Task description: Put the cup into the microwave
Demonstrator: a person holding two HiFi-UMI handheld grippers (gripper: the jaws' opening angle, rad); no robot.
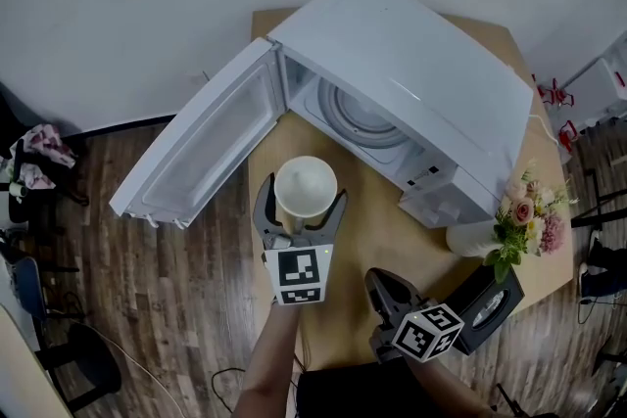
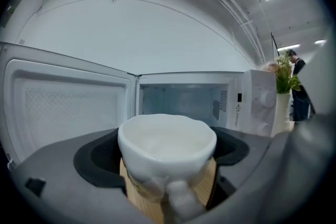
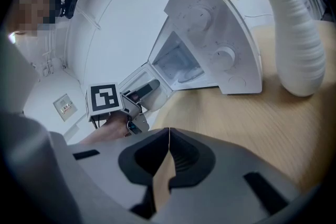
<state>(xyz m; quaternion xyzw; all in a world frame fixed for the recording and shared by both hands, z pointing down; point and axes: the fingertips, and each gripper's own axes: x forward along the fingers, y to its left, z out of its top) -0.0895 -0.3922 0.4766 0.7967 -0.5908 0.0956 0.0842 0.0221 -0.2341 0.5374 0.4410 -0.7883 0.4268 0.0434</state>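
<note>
Cup: we hold the white cup [image 2: 167, 147] upright in front of the microwave [image 1: 411, 83], not yet inside. We cannot tell whether its base rests on the desk [image 1: 367, 230] or hangs just above it.
Left gripper: our left gripper [image 1: 302, 203] has its fingers [image 2: 94, 157] clenched on the cup's body from both sides, with the handle turned back toward us.
Right gripper: our right gripper [image 1: 382, 284] hovers at 5 o'clock of the cup, its fingers [image 3: 139, 157] pressed together on nothing.
Microwave: the door [image 1: 201, 147] stands wide open at 10 o'clock of the cup. The cavity with its turntable [image 1: 358, 117] opens at 1 o'clock in the head view.
Step in hand: we judge it to be carrying the cup to the opening.
How we do it well: hold the cup level, raise it enough to clear the cavity's lower lip, and travel toward 1 o'clock, since the oven sits askew to us. We aim for the middle of the turntable, set the base flat, and only then loosen the fingers.
Watch for: the fingers reach wider than the cup, so we mind the hinge side at 11 o'clock and the cavity walls. The vase [image 1: 470, 235] at 3 o'clock is well apart from this path.
</note>
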